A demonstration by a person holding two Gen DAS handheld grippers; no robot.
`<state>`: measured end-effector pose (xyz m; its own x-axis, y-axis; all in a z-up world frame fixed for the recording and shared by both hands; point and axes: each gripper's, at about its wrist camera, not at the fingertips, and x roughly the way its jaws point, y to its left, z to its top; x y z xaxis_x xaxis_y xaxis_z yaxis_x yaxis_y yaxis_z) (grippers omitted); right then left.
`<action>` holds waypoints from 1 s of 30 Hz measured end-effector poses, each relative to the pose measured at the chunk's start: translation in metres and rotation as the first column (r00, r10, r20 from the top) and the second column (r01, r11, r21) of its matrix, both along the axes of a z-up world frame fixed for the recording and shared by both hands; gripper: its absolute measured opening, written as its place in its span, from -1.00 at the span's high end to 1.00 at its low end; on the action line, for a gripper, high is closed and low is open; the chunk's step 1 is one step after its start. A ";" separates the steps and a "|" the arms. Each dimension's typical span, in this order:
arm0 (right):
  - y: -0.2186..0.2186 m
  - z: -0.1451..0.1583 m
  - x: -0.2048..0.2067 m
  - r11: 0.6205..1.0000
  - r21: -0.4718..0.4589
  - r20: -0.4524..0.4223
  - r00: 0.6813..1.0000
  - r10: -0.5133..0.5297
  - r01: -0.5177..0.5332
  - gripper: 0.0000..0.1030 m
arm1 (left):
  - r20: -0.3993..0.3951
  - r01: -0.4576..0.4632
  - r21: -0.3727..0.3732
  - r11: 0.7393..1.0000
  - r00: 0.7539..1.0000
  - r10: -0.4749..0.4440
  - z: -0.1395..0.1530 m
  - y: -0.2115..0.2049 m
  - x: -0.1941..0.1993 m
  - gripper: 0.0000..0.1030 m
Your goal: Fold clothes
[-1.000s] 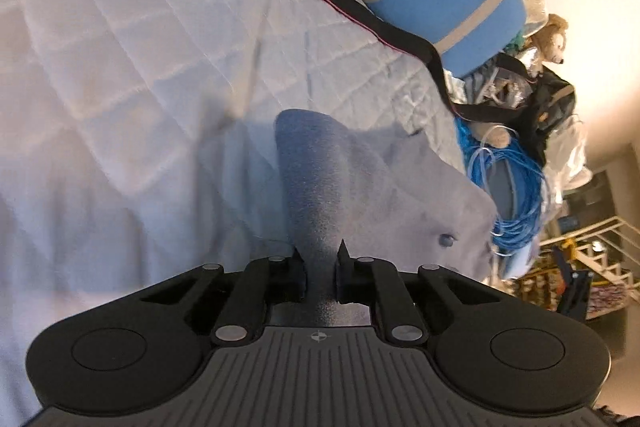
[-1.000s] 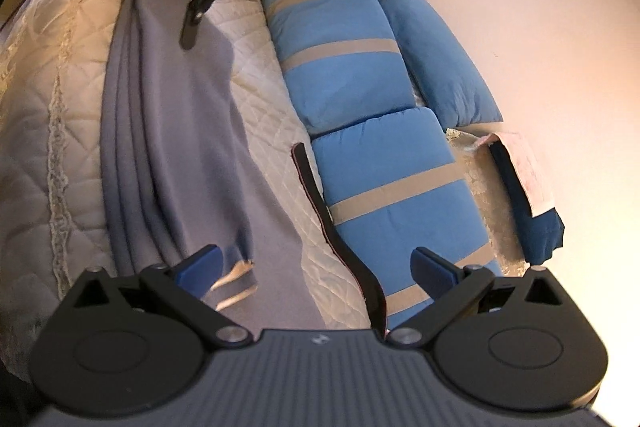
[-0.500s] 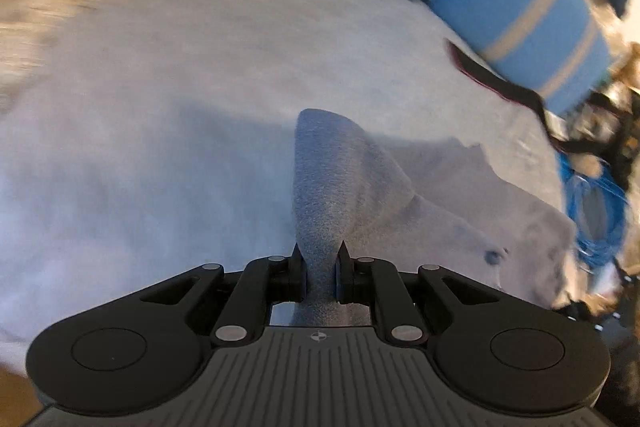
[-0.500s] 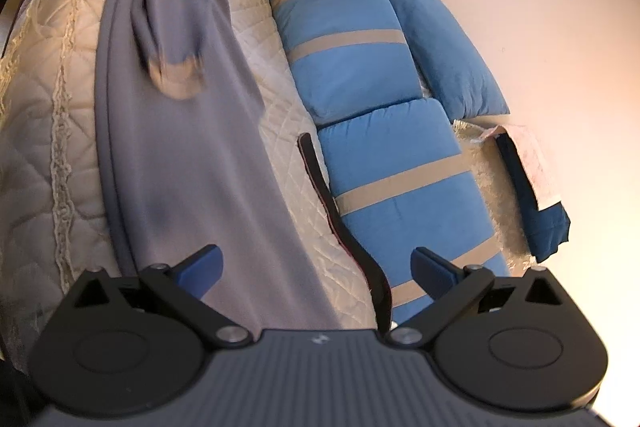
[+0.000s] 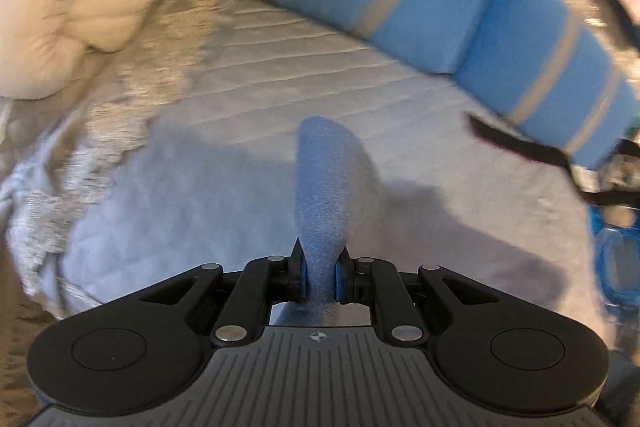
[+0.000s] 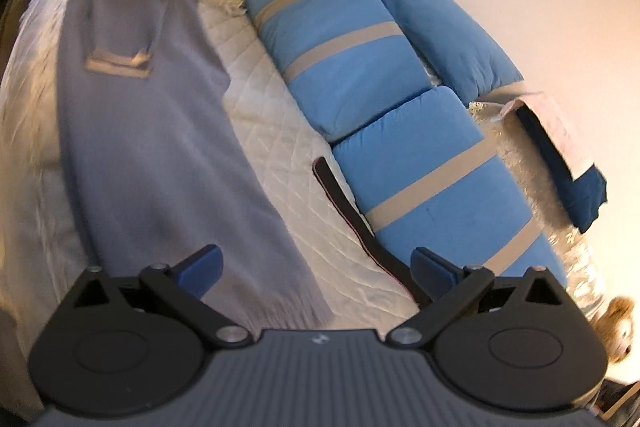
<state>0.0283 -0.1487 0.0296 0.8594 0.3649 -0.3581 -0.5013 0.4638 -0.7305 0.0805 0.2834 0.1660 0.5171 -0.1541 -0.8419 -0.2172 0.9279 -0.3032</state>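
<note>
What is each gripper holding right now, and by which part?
The left gripper is shut on the grey-blue knit garment, pinching a bunched fold at its lifted end. The right gripper is open, holding nothing.

The left gripper (image 5: 322,277) is matte black: two flat rounded lobes, each with a shallow circular recess, flank a grey ribbed centre plate bearing a small round crosshair mark. Slim black linkage bars, pinned with silver round-headed screws, carry short fingers with blue pads (image 5: 340,281). The right gripper (image 6: 318,263) has the same black lobes, ribbed grey plate, silver pins and angled dark blue fingertips (image 6: 202,263).
</note>
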 end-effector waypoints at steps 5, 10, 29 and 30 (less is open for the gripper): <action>0.008 0.003 -0.008 1.000 -0.003 0.028 1.000 0.005 -0.004 -1.00 | 0.066 0.056 -0.039 0.998 0.996 -0.054 0.041 -0.057 -0.004 0.77; -0.001 0.011 -0.017 1.000 0.024 0.011 1.000 0.016 -0.017 -1.00 | 0.100 0.092 -0.113 0.989 0.992 -0.081 0.054 -0.111 0.005 0.77; -0.051 0.017 -0.036 0.998 0.043 0.034 0.998 -0.048 0.047 -1.00 | 0.041 0.242 -0.312 0.919 0.970 -0.241 -0.012 -0.263 0.064 0.76; -0.053 0.016 -0.036 0.998 0.043 0.034 0.998 -0.051 0.050 -1.00 | 0.039 0.246 -0.313 0.917 0.968 -0.247 -0.015 -0.268 0.067 0.76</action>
<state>-0.0077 -0.2012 0.0459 0.8888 0.3348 -0.3130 -0.4511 0.5188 -0.7262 0.1473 0.0150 0.1511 0.4277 -0.5322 -0.7306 0.0056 0.8098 -0.5867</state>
